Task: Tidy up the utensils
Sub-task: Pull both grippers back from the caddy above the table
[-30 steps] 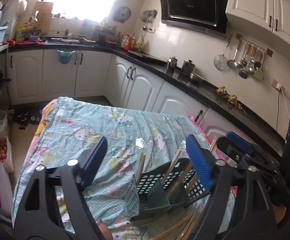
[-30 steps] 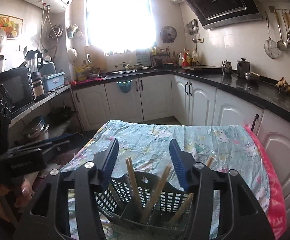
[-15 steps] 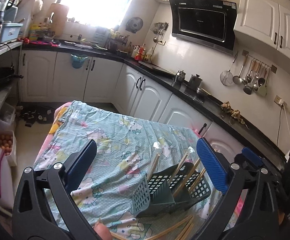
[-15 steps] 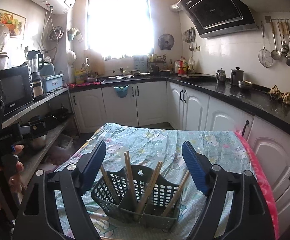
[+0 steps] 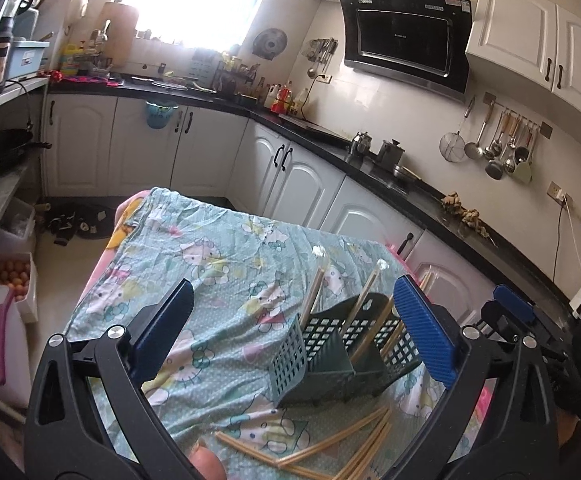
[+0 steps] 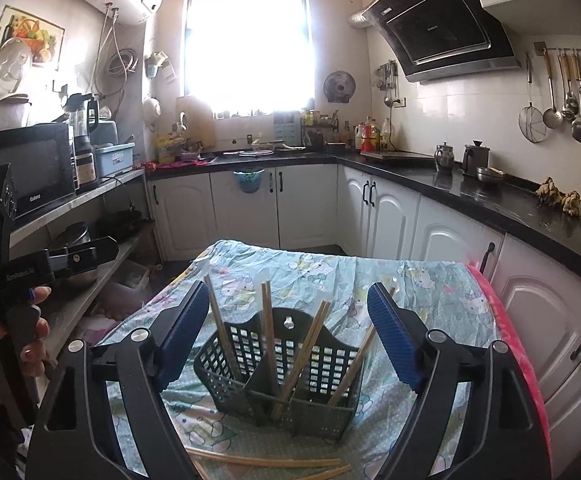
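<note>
A dark green slotted utensil basket (image 6: 278, 376) stands on the cloth-covered table (image 6: 430, 280), with several wooden chopsticks (image 6: 304, 350) leaning upright in its compartments. The basket also shows in the left wrist view (image 5: 342, 360). More loose chopsticks (image 5: 326, 440) lie on the cloth in front of it, also in the right wrist view (image 6: 266, 462). My left gripper (image 5: 290, 336) is open and empty, above and left of the basket. My right gripper (image 6: 286, 332) is open and empty, held above the basket with its jaws either side of it.
The table wears a cartoon-print cloth (image 5: 218, 256). White cabinets and a black counter (image 6: 490, 200) run behind and to the right. A shelf with a microwave (image 6: 30, 168) stands on the left. The other gripper shows at the right edge in the left wrist view (image 5: 514, 320).
Both grippers have pulled back and risen from the basket, and their jaws have opened wider. More of the table and the loose chopsticks has come into view.
</note>
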### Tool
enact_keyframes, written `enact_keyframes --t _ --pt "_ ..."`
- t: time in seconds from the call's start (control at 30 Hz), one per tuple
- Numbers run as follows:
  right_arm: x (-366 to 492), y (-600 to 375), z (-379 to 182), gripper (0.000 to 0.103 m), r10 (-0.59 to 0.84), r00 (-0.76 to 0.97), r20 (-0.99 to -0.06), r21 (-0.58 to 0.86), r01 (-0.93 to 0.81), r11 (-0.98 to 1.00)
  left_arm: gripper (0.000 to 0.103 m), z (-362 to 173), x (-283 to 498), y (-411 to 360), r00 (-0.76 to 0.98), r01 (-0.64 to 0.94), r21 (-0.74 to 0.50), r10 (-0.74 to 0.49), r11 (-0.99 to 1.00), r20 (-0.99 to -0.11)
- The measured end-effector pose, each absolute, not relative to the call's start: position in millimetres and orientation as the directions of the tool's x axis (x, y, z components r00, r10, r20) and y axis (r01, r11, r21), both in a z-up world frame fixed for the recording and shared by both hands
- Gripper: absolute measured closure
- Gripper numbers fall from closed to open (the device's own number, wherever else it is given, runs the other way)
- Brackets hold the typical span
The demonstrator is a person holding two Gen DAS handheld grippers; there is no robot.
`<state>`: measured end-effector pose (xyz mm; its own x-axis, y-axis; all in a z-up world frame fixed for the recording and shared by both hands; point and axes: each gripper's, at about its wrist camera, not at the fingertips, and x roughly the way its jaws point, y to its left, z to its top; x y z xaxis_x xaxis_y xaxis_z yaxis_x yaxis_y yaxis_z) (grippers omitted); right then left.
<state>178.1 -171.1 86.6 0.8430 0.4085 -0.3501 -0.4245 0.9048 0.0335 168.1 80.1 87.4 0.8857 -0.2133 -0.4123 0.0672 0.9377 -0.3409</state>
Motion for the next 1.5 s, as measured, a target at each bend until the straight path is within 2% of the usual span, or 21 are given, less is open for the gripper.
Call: enact_keyframes --t 0.73,1.5 --pt "141 -180 66 0.024 0.418 0.824 -0.383 0.040 -0.438 0.898 0.011 56 138 74 0.858 0.048 -0.342 -0.214 0.939 -0.467" --pt "119 -191 20 0.024 0.385 0.784 -0.487 0.046 -0.417 0.908 0.011 13 123 58 0.798 0.042 -0.311 -0.219 0.950 -0.561"
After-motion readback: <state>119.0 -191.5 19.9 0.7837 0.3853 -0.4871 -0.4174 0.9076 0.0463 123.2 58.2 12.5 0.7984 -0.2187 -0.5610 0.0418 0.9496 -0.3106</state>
